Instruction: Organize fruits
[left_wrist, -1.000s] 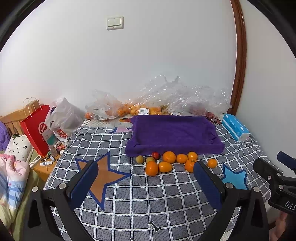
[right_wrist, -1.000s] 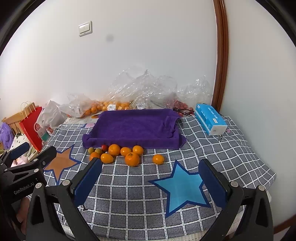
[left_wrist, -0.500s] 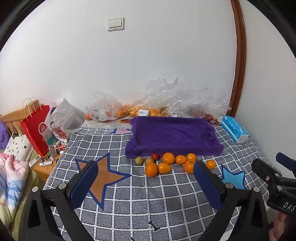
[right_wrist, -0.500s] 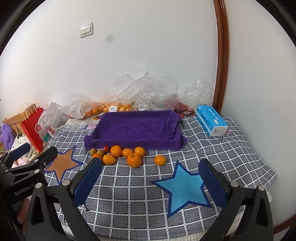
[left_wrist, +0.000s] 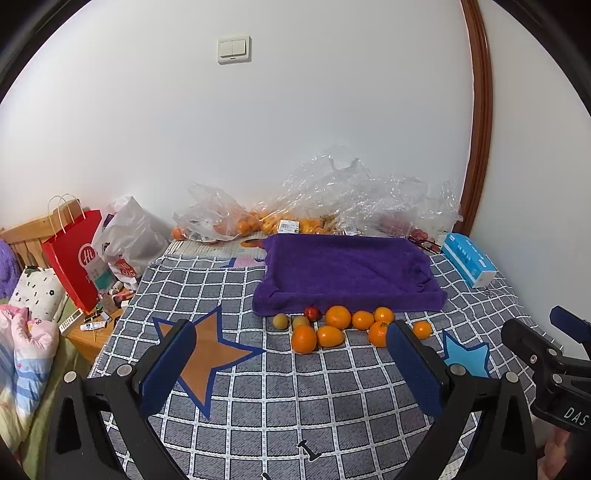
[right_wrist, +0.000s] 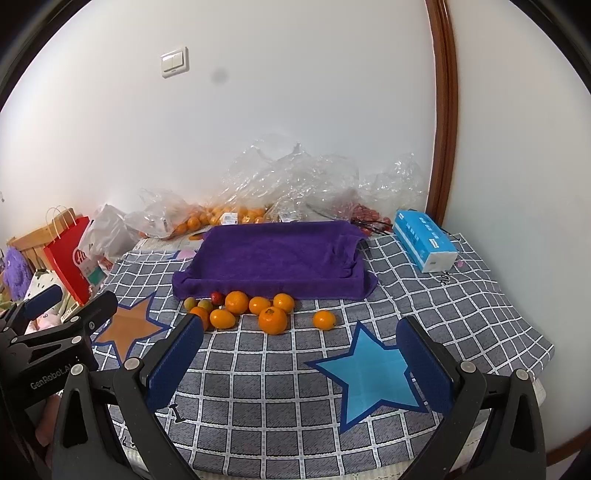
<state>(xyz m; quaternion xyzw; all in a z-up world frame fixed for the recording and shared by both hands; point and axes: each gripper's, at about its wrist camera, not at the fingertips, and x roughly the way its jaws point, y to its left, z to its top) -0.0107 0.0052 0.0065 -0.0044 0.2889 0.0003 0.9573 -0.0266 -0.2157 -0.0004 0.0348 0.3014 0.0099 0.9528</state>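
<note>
Several oranges (left_wrist: 338, 316) (right_wrist: 272, 319) lie in a loose cluster on the checked cloth, with two small green fruits (left_wrist: 280, 320) (right_wrist: 190, 302) and a small red fruit (left_wrist: 311, 313) (right_wrist: 217, 297) at the cluster's left. One orange (left_wrist: 422, 329) (right_wrist: 324, 319) lies apart to the right. A purple towel-covered tray (left_wrist: 347, 271) (right_wrist: 275, 258) sits just behind them. My left gripper (left_wrist: 291, 363) is open and empty, short of the fruit. My right gripper (right_wrist: 301, 363) is open and empty, also short of the fruit.
Clear plastic bags with more oranges (left_wrist: 258, 221) (right_wrist: 207, 218) lie against the wall behind the tray. A blue tissue box (left_wrist: 469, 260) (right_wrist: 424, 240) stands at the right. A red paper bag (left_wrist: 74, 258) and clutter stand off the left edge.
Both grippers have drifted slightly back and up, so the fruit and tray sit a little lower in view. Nothing was picked up.
</note>
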